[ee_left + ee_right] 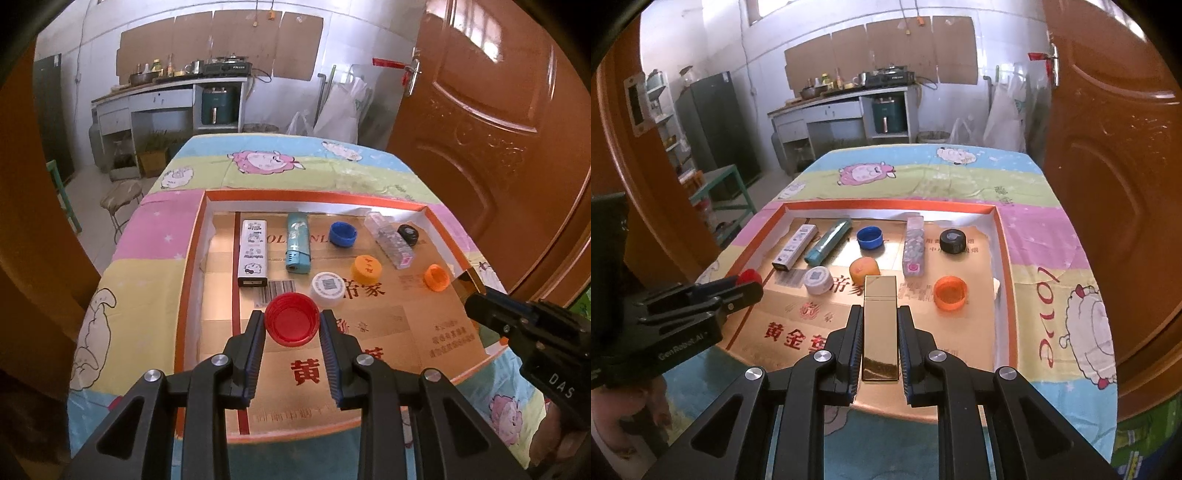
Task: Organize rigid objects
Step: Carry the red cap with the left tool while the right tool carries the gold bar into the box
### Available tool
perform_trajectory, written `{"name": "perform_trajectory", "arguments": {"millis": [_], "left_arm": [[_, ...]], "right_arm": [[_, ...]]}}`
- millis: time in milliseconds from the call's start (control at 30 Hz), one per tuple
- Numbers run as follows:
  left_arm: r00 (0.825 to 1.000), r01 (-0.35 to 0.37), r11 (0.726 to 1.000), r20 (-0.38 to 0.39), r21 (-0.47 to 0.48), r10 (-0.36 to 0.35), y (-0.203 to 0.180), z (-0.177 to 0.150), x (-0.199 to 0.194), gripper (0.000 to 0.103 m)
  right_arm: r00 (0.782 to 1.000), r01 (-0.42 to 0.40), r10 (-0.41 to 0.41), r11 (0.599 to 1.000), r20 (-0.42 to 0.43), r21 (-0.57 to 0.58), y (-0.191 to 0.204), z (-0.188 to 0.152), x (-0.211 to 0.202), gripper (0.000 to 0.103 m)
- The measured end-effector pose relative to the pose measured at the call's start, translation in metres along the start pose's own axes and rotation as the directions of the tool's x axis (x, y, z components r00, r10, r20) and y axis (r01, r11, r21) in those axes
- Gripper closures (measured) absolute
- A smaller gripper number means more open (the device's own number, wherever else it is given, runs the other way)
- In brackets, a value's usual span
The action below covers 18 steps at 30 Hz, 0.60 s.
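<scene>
My left gripper (292, 322) is shut on a red bottle cap (291, 318), held open side up over the near left of the orange-rimmed cardboard tray (192, 258). In the right wrist view that gripper (746, 284) shows at the left with the red cap (750, 276). My right gripper (880, 314) is shut on a gold lighter (880, 325) above the tray's near edge (1006, 258); it appears in the left wrist view (476, 295) with the gold lighter (469, 282). Inside the tray lie a white lighter (253, 253), a teal lighter (297, 242), a clear lighter (389, 238) and several caps.
The caps in the tray are blue (343, 233), black (409, 234), yellow-orange (366, 268), orange (436, 277) and white (328, 288). The tray sits on a table with a sheep-print cloth (266, 162). A brown door (491, 129) stands at the right, a stool (122, 197) at the left.
</scene>
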<state>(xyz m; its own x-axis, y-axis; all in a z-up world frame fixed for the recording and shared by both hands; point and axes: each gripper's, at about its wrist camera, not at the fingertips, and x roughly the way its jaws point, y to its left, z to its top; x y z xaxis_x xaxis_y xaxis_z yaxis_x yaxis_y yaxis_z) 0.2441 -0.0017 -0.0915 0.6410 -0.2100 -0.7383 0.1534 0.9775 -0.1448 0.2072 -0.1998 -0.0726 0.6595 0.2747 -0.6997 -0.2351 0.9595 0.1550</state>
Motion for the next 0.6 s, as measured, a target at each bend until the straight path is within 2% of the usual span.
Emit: {"name": "perform_trajectory", "arguments": {"millis": [600], "left_arm": [[0.999, -0.014, 1.000, -0.035, -0.002, 0.014, 0.003, 0.008, 0.029, 0.073]], "right_arm": [[0.999, -0.008, 0.008, 1.000, -0.038, -0.008, -0.006, 0.006, 0.035, 0.085]]}}
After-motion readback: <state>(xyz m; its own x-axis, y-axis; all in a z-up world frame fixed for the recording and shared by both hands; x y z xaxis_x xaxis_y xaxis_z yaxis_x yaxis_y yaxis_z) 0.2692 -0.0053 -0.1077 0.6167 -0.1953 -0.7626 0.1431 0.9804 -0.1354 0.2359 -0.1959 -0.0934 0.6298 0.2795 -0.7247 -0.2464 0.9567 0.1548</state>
